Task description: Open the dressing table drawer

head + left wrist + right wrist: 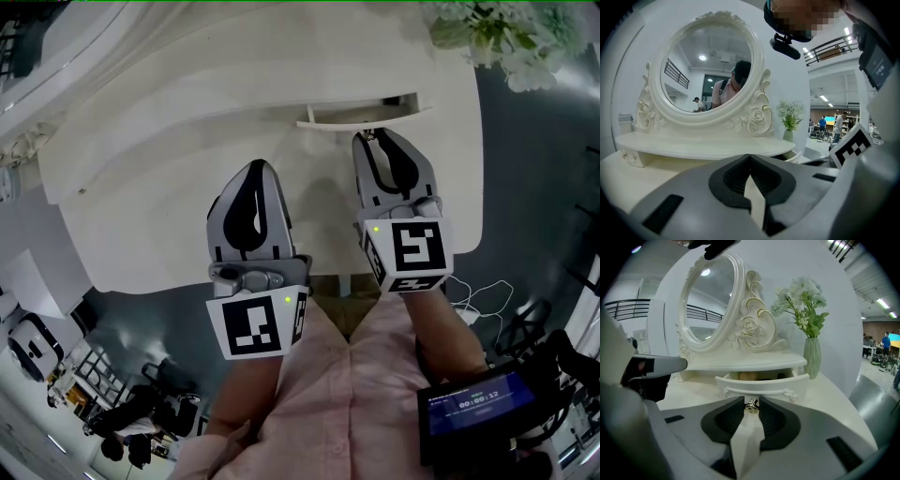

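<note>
The left claw (255, 176) hung over the bare white table top (150, 216), left of the middle. In the left gripper view its two jaws (750, 158) were shut tight together with nothing between them. That view looked up at the big round mirror (708, 70), and a person showed in the glass. It caught only a bit of the drawer (796, 156) at the right.

The right claw (375, 138) reached farther, up to the drawer (361, 114) under the little shelf. In the head view the drawer was just a thin white strip poking out from the shelf. Its long side ran left to right across the table, and its front faced the person.

The right gripper view showed much more. The drawer (761, 383) was pulled out part way, toward the claw. Something pale brown lay inside it, but what it was could not be told. A small gold knob (751, 406) sat in the middle of the drawer front. The right claw's jaws (751, 405) were a little apart and closed on that knob, one on each side.

To the right of the drawer stood a green vase (812, 357) with white flowers (801, 296).
</note>
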The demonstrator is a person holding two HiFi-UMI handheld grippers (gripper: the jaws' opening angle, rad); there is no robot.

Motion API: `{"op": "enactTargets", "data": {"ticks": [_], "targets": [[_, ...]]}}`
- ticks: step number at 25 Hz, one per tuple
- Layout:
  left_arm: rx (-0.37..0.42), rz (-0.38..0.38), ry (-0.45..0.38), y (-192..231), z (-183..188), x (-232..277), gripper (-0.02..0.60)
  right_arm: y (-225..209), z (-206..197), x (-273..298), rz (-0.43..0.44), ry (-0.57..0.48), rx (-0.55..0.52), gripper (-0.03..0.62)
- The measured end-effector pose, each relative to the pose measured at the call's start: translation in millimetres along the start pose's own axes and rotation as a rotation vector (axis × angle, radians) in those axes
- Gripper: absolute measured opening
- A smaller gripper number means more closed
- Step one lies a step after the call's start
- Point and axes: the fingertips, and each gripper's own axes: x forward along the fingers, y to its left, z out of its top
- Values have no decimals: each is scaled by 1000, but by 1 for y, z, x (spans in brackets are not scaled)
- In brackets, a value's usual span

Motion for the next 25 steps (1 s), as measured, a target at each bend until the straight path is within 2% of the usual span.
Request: {"op": "enactTargets", "data": {"ticks": [25], "targets": [[5, -4, 4, -5, -7, -7, 21, 0, -8, -8, -5, -8, 7, 107]]}}
